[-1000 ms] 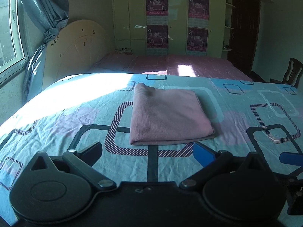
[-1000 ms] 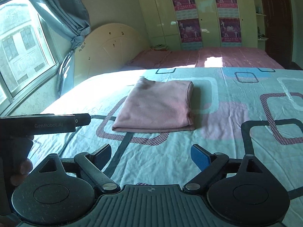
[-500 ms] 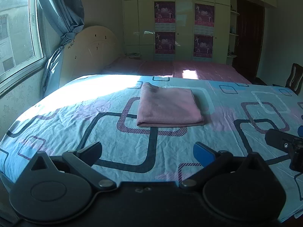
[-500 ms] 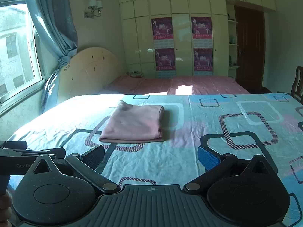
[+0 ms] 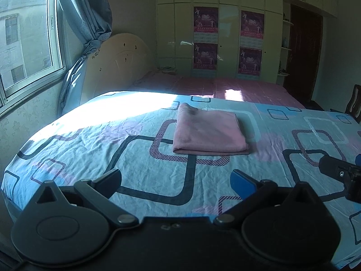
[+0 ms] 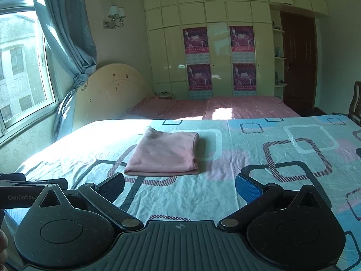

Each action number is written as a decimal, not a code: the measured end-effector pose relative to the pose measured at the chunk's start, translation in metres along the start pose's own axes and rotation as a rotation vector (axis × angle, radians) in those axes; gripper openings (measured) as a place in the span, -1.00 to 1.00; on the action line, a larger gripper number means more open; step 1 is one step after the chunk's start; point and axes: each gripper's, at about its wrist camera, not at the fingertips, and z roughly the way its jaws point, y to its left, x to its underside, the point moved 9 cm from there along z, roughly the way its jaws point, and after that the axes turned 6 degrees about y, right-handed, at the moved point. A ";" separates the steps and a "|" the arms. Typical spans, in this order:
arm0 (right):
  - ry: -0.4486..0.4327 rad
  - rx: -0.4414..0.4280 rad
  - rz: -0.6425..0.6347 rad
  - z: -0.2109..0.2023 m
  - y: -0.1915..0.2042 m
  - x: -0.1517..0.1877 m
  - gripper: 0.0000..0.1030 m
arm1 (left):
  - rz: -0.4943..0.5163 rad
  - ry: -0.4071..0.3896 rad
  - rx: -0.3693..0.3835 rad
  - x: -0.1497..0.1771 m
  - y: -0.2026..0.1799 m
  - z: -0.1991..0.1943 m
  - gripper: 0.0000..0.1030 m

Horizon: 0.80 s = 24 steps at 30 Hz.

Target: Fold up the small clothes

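the pink cloth lies folded into a neat rectangle on the bed, flat on the patterned blue sheet, well ahead of both tools at about 12 o'clock. the left hand-held gripper hangs over the near edge of the bed with its fingers spread wide and nothing between them. the right hand-held gripper is likewise spread wide and holding nothing, with the cloth at about 11 o'clock from it. sunlight falls across the far left of the sheet, beside the window and curtain.
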 end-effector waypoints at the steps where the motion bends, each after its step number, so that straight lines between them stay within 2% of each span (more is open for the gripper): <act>1: 0.000 0.000 0.001 0.000 -0.001 0.000 1.00 | -0.001 0.000 -0.001 0.000 0.000 0.000 0.99; 24: 0.008 -0.020 -0.012 0.005 -0.003 -0.001 1.00 | -0.011 0.006 -0.005 -0.002 0.000 0.004 0.99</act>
